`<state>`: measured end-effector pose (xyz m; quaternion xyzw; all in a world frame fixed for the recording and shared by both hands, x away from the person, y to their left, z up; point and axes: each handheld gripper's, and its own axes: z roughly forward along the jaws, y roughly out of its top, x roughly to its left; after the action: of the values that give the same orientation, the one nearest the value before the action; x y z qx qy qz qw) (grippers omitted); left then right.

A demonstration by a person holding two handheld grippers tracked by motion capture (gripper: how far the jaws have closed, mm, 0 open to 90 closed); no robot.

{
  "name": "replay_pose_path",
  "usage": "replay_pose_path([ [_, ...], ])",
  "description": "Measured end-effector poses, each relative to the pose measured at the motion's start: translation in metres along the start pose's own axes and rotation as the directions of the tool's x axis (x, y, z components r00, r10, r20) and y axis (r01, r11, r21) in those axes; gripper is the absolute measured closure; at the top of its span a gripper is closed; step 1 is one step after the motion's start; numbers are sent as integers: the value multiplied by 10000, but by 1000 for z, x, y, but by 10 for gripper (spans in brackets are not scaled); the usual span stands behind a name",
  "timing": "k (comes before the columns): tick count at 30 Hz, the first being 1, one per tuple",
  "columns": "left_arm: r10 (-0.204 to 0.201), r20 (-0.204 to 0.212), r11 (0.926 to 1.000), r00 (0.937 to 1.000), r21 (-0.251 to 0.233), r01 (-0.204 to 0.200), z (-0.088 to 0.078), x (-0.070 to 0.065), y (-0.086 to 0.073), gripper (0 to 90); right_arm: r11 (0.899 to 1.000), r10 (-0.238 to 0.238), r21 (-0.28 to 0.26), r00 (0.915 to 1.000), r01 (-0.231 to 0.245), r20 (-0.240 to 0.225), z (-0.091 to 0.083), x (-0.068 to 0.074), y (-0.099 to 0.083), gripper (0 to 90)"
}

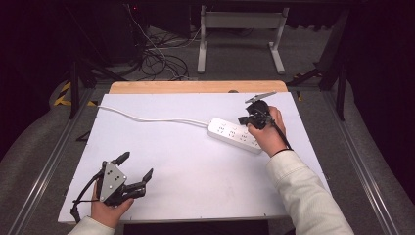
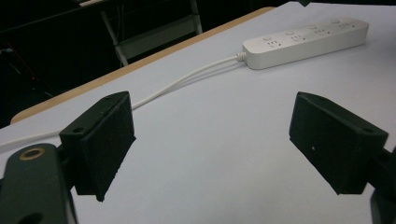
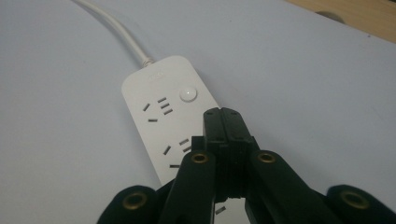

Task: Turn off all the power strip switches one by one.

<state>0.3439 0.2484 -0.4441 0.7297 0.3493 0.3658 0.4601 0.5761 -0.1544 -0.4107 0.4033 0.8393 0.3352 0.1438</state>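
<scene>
A white power strip (image 1: pixel 235 134) lies on the white table top, its cable (image 1: pixel 147 119) running off to the left. In the right gripper view the strip (image 3: pixel 163 107) shows its round button (image 3: pixel 188 94) and sockets. My right gripper (image 3: pixel 224 116) is shut with nothing between its jaws, tips hovering just above the strip's middle; from above, the right gripper (image 1: pixel 246 120) sits over the strip's right half. My left gripper (image 1: pixel 136 166) rests at the table's near left, open and empty. From the left gripper (image 2: pixel 210 140), the strip (image 2: pixel 306 39) lies far ahead.
The white board (image 1: pixel 195 171) covers a wooden table whose far edge (image 1: pixel 195 87) shows beyond it. Behind stand a white desk frame (image 1: pixel 240 34) and tangled cables (image 1: pixel 156 58) on the floor. Metal rails (image 1: pixel 44 161) run along both sides.
</scene>
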Motion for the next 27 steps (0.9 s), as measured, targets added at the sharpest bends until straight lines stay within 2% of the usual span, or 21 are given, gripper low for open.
replay_pose_path([
  [8, -22, 12, 10000, 10000, 10, 22, 0, 1, 0, 148, 9995, -268, -172, 9995, 266, -145, 9, 6, 5, 900],
  [12, -28, 17, 10000, 10000, -2, 28, 0, 0, 0, 148, 9984, -408, -410, 9978, 387, -520, 17, 4, 6, 900],
  [16, -22, 4, 10000, 10000, 13, 22, 0, 1, 0, 148, 9987, -513, 2, 9975, 513, -490, 27, 1, 4, 900],
  [27, -22, 2, 10000, 10000, 2, 22, 0, 1, 0, 148, 9967, -592, 532, 9977, 609, -332, 37, 1, 1, 900],
])
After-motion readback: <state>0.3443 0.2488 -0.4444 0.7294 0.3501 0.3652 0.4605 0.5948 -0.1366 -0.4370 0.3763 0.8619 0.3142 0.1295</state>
